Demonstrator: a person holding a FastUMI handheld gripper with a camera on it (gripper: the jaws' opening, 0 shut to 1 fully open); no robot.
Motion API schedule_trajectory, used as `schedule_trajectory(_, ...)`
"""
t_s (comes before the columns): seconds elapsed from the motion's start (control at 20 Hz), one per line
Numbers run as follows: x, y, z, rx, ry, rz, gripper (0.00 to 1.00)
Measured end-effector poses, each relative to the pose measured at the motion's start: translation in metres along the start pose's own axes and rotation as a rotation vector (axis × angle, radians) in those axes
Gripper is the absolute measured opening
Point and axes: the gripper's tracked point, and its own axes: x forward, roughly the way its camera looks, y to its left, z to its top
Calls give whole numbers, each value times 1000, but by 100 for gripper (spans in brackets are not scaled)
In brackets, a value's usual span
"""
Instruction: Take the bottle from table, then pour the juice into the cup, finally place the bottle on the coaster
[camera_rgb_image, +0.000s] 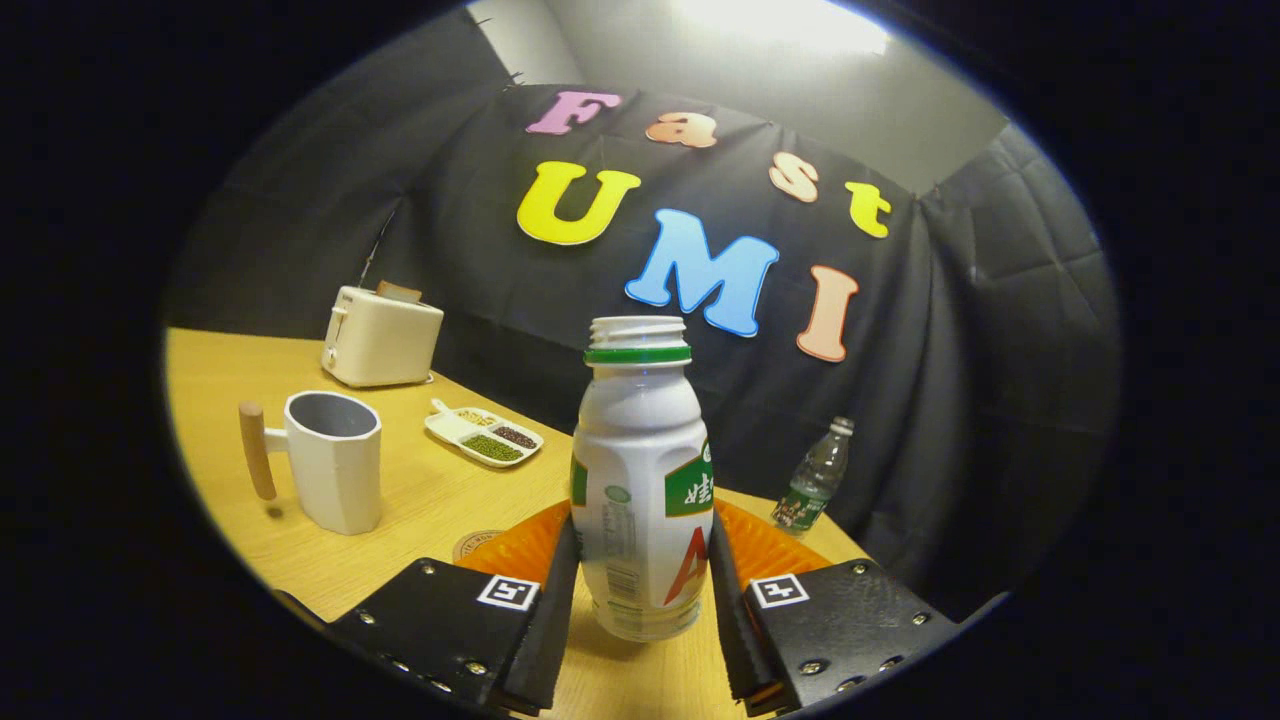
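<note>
A white juice bottle (640, 470) with a green neck ring and no cap stands upright between my fingers. Its base rests on or just above the wooden table (430, 500); I cannot tell which. My gripper (642, 540) is shut on the bottle, one finger pressing each side of its lower body. To the left of the fingers and a little beyond them stands a white cup (335, 460) with a wooden handle, open side up. A small round coaster (478, 545) lies just beyond the left finger, partly hidden behind it.
A cream toaster (382, 335) sits at the far left of the table, by the booth's wall. A white divided dish of beans (484, 436) lies between the toaster and the bottle. A clear plastic bottle (815, 480) stands near the right table edge.
</note>
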Motion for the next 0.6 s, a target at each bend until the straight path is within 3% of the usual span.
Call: schedule_trajectory(0.6, 8, 28, 45, -427, -87, -29, 62)
